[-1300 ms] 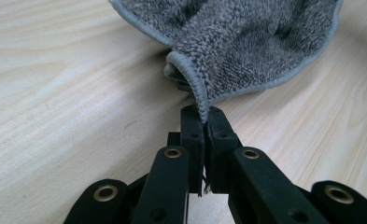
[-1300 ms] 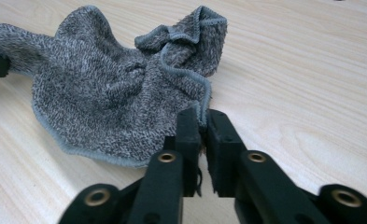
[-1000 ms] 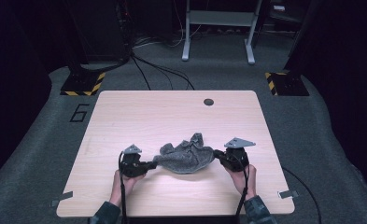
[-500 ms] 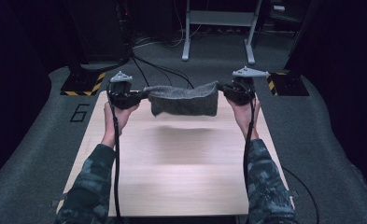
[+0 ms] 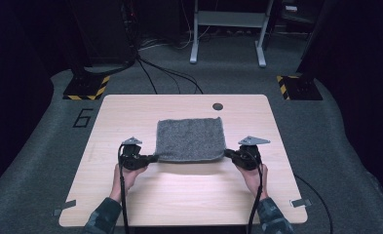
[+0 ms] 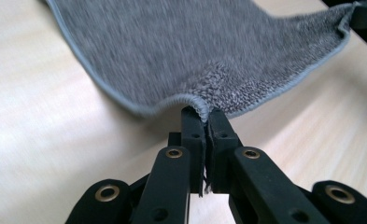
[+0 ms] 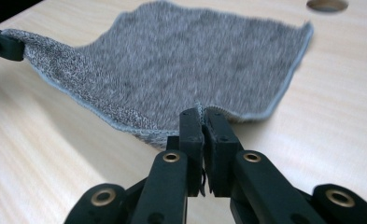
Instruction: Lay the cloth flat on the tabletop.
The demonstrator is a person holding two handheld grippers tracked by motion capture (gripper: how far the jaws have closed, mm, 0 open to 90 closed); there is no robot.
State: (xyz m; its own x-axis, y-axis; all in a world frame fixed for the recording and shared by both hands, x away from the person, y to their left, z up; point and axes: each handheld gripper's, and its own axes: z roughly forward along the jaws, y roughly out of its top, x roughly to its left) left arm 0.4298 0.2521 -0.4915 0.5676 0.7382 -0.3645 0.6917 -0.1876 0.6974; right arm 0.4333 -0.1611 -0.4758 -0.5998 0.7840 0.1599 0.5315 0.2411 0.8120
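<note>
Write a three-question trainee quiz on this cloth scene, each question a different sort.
1. True or false: both grippers are shut on the cloth.
2. Which cloth corners are held? A near B far
3. Fill in: beyond the cloth, the table has a round ____.

Key: 1 true: the left gripper and right gripper each pinch a corner. 2 A. 3 hole.

The towel point(image 5: 191, 139) between the two grippers is mottled grey with a paler grey stitched hem. The left gripper point(image 5: 152, 158) and right gripper point(image 5: 227, 154) are black, with brass-coloured rivets and grey top plates. Under them the table point(image 5: 189, 200) is pale wood grain. Behind the grippers, the sleeves point(image 5: 104, 219) wear green camouflage.
</note>
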